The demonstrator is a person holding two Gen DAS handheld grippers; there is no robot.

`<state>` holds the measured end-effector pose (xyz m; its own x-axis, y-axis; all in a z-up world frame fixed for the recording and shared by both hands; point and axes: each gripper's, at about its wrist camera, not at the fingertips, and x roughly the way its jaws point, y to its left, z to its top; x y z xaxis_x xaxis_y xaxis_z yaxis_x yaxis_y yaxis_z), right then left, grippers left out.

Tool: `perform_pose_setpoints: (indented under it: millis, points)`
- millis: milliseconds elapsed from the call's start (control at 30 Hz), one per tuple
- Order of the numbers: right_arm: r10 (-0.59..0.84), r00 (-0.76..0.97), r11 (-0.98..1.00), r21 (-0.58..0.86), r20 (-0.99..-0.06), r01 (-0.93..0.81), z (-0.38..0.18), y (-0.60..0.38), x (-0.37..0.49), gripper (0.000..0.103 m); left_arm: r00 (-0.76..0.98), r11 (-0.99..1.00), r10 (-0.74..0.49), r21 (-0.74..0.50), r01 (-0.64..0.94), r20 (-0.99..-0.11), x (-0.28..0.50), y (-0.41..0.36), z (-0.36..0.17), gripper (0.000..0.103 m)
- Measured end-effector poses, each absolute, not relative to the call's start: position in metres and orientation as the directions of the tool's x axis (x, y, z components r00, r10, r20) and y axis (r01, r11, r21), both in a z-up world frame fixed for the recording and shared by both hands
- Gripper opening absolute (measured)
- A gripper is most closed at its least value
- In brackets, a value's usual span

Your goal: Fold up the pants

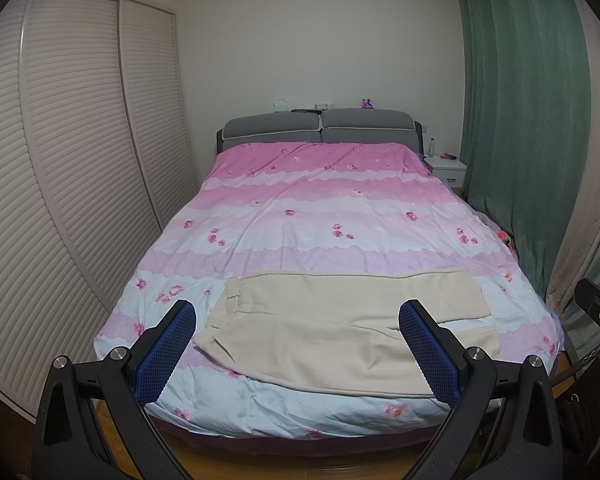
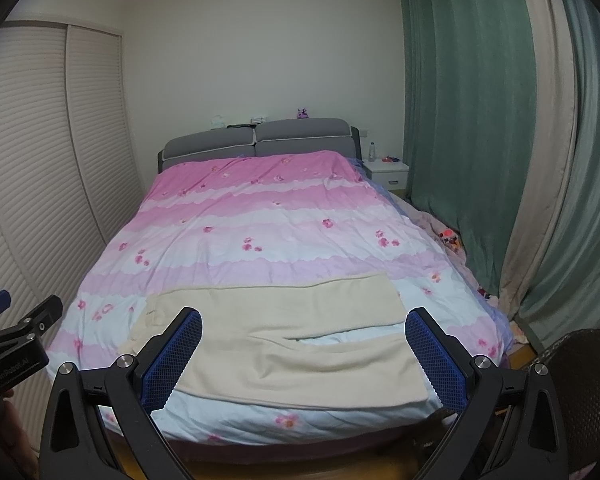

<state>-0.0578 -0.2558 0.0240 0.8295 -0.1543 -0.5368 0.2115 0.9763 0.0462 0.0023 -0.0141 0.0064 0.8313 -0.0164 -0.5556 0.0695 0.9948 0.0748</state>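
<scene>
Cream pants point(image 1: 340, 320) lie flat across the foot of the bed point(image 1: 308, 208), waistband to the left, two legs running right. They also show in the right wrist view point(image 2: 284, 340). My left gripper point(image 1: 298, 312) is open and empty, held above the near edge of the bed in front of the pants. My right gripper point(image 2: 304, 320) is open and empty, likewise in front of the pants. The left gripper's body shows at the left edge of the right wrist view point(image 2: 16, 344).
A louvered wardrobe point(image 1: 60, 160) runs along the left. Green curtains point(image 1: 520, 120) hang on the right, with a white nightstand point(image 1: 446, 168) beside the grey headboard point(image 1: 320, 128). A dark wicker chair point(image 2: 588, 380) stands at the right of the bed's foot.
</scene>
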Motion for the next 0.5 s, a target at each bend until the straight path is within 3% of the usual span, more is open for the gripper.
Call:
perform_pose_setpoints:
  millis: [500]
  points:
    - [-0.190,0.817,0.968,0.037,-0.544,0.250,0.022,-0.250,-0.047,0.103,0.824,0.989,-0.063,0.076,0.127,-0.564,0.023,-0.014,0.002,0.103]
